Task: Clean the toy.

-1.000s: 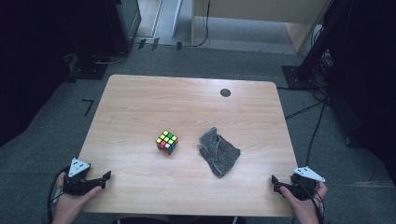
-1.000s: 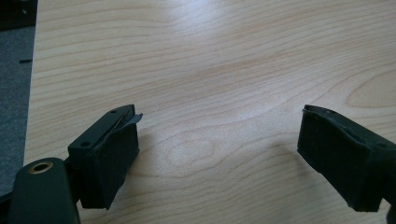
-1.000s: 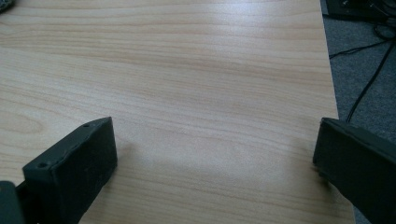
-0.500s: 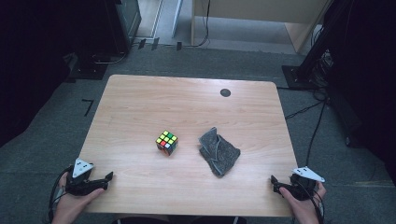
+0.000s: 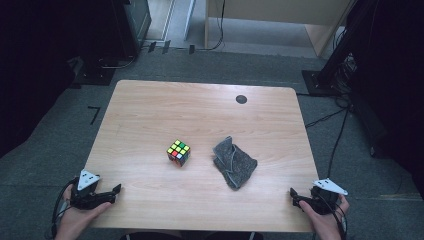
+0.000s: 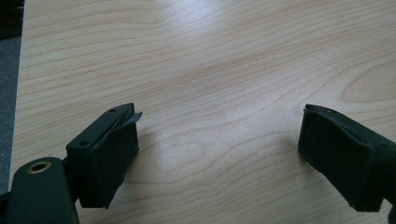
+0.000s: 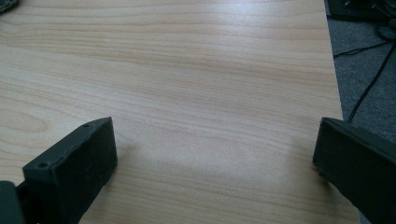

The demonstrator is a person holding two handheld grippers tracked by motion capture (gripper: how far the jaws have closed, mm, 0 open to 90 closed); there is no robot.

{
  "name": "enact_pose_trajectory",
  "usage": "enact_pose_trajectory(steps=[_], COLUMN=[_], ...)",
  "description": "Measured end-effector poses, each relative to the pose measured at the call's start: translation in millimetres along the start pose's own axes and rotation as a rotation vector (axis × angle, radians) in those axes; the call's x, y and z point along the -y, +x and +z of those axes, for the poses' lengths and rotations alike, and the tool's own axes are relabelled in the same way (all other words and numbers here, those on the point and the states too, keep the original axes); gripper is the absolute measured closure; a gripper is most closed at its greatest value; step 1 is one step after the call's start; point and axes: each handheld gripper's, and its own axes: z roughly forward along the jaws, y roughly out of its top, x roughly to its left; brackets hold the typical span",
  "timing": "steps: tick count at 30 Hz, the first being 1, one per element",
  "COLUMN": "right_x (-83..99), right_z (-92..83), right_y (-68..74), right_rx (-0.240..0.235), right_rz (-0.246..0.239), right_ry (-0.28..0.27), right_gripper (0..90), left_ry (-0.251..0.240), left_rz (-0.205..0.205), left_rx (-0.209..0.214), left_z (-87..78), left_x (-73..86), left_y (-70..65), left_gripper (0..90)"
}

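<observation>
A colourful puzzle cube (image 5: 178,152) sits near the middle of the wooden table (image 5: 200,115). To its right lies a crumpled grey cloth (image 5: 233,162). My left gripper (image 5: 116,192) rests at the table's front left corner, held by a hand, far from the cube. Its jaws stand wide apart over bare wood (image 6: 219,140) with nothing between them. My right gripper (image 5: 294,196) rests at the front right corner, below the cloth. It is open too, with bare table between its jaws (image 7: 215,154).
A small black round disc (image 5: 241,99) lies near the table's far edge. Grey carpet surrounds the table, with cables (image 5: 340,130) on the right and dark stands at the back. The table's right edge (image 7: 334,65) runs close to my right gripper.
</observation>
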Motion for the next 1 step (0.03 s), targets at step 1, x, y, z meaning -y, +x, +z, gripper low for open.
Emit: enact_pose_trajectory(steps=[1], right_x=[0.0], right_z=[0.0], right_y=[0.0], right_rx=[0.000], right_rz=[0.000], right_ry=[0.000], right_gripper=[0.0], left_ry=[0.000], left_rz=[0.000], left_rx=[0.000], left_z=[0.0], left_x=[0.0], left_y=[0.0], left_gripper=[12.1])
